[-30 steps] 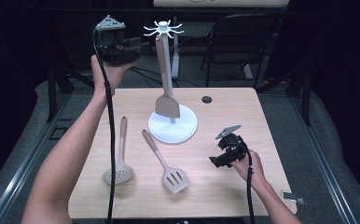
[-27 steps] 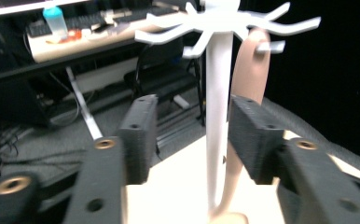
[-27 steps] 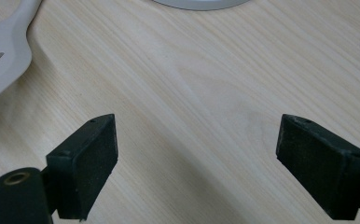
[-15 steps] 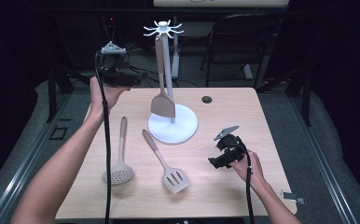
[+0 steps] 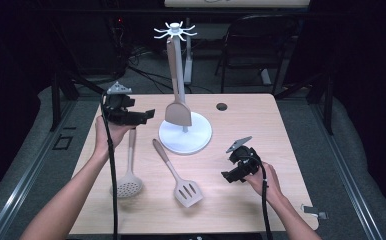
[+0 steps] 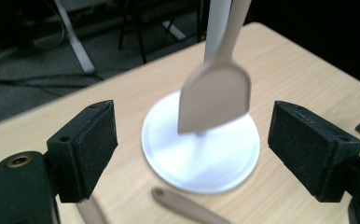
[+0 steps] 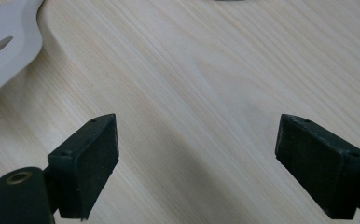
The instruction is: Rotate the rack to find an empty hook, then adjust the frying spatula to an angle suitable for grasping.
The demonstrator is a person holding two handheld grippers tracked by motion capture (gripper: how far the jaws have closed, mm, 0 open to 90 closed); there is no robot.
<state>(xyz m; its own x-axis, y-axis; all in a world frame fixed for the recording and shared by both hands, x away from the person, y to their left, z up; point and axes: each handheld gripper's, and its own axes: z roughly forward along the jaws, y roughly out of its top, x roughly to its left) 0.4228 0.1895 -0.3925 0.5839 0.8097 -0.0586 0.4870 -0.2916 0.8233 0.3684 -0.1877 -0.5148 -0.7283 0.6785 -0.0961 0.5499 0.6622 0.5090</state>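
Note:
A white utensil stand [image 5: 185, 132] with a hook crown [image 5: 174, 31] stands mid-table; a beige spatula [image 5: 176, 85] hangs from it, blade near the base. On the table lie a slotted turner [image 5: 176, 173] and a perforated skimmer [image 5: 129, 167]. My left gripper [image 5: 143, 116] hovers open above the skimmer's handle, left of the stand. The left gripper view has its jaws wide apart framing the hanging spatula's blade [image 6: 214, 99] and the white base [image 6: 201, 156]. My right gripper [image 5: 228, 176] rests low at the right, open over bare wood, with the turner's blade [image 7: 3, 39] at its upper left.
A small black round hole or cap [image 5: 222, 106] sits near the table's far edge. Black chairs and cables stand on the floor beyond the table. The table's front edge [image 5: 191, 231] runs close to the person's forearms.
My left gripper has come down from high beyond the far left corner to just above the table, left of the stand. The right gripper has stayed in place.

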